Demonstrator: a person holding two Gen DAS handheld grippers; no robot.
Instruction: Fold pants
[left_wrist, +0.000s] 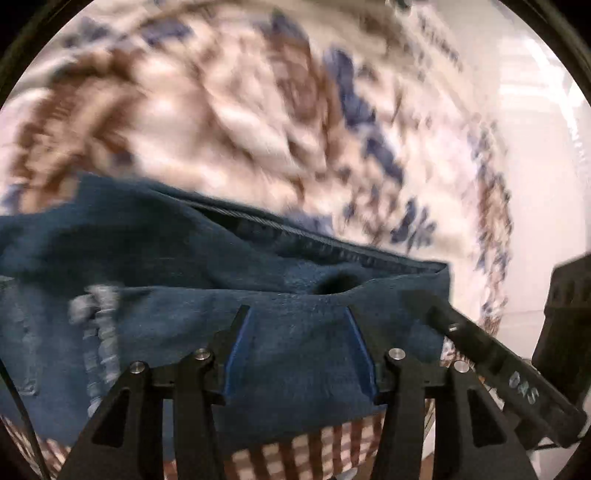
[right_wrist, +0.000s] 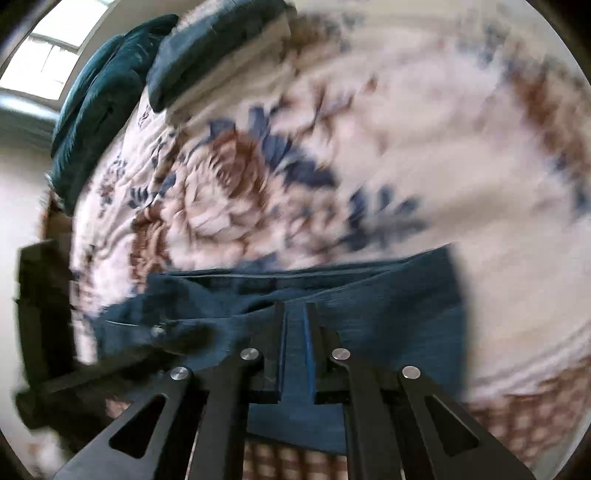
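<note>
the jeans look heavy, limp denim, best pinched at a hemmed edge: right gripper clamped on a fold at lower centre, left gripper apart over cloth.

So it's a bed with a floral white, brown and blue cover; dark blue jeans lie on it, teal pillows at the far end.

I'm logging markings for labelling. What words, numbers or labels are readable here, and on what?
"OHS", roughly, white and blurred: on a finger of the right gripper, seen in the left wrist view.
No readable text on the pants or the bedspread.
</note>
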